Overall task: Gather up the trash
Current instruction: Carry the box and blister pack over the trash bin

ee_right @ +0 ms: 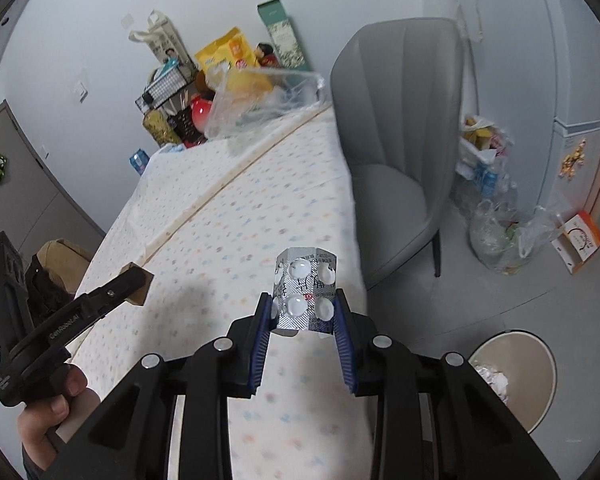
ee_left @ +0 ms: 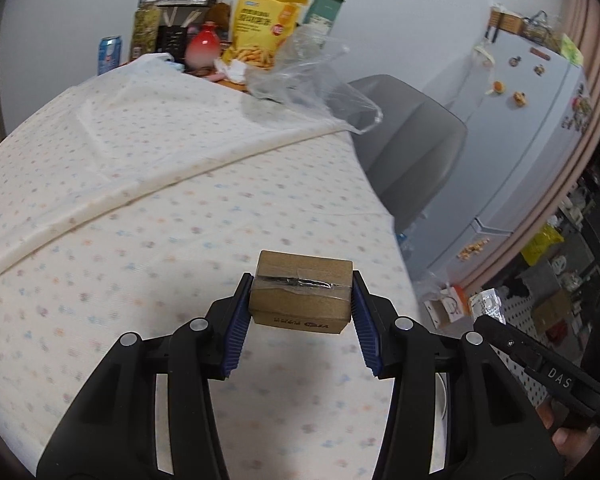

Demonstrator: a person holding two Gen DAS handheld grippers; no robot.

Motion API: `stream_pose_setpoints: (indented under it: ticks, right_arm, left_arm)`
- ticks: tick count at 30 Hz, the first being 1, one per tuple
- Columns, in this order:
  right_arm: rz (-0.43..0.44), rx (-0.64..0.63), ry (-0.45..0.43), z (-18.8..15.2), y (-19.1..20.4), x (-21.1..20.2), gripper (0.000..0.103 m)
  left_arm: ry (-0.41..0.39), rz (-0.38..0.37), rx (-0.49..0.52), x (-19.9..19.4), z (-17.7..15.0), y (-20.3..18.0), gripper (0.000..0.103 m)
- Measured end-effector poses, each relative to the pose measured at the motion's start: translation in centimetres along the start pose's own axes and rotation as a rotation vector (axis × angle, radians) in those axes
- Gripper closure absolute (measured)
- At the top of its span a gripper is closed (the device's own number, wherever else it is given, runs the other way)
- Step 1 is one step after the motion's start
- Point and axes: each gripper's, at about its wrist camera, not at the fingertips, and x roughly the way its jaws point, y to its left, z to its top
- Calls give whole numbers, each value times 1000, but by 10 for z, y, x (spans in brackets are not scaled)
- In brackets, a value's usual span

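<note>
My left gripper [ee_left: 300, 300] is shut on a small brown cardboard box [ee_left: 300, 292] with torn tape across its top, held above the dotted tablecloth [ee_left: 140, 200]. My right gripper [ee_right: 302, 314] is shut on a silver blister pack [ee_right: 305, 292] of pills, held over the table's right edge. The left gripper also shows in the right wrist view [ee_right: 134, 286] at the left, with the box corner showing past it. The right gripper and its blister pack [ee_left: 487, 304] show at the right of the left wrist view. A round bin [ee_right: 516, 380] with crumpled paper stands on the floor at lower right.
A clear plastic bag [ee_left: 312, 80] lies at the table's far end beside a yellow snack bag [ee_left: 260, 28], a red vase [ee_left: 202, 50] and a wire basket. A grey chair [ee_right: 400, 140] stands right of the table. Bags of rubbish [ee_right: 496, 232] and a white fridge [ee_left: 532, 128] are beyond.
</note>
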Motion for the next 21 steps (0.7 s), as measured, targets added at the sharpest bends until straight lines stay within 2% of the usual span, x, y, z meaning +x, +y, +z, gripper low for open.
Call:
stream_pose_setpoints:
  ticks: [6,10,21]
  right_arm:
    - [-74,12,-43,-5,-35,-33,72]
    - [-126,64,-60,-9,-65,-47,71]
    - [-227,169,-53,-35,-134,-70,70]
  left_arm:
    - [10,-62,58,0,-8,-38,55]
    - [24,-101,88,5,-12,-61,55]
    - [93,-181,193,31,-23,-124,55]
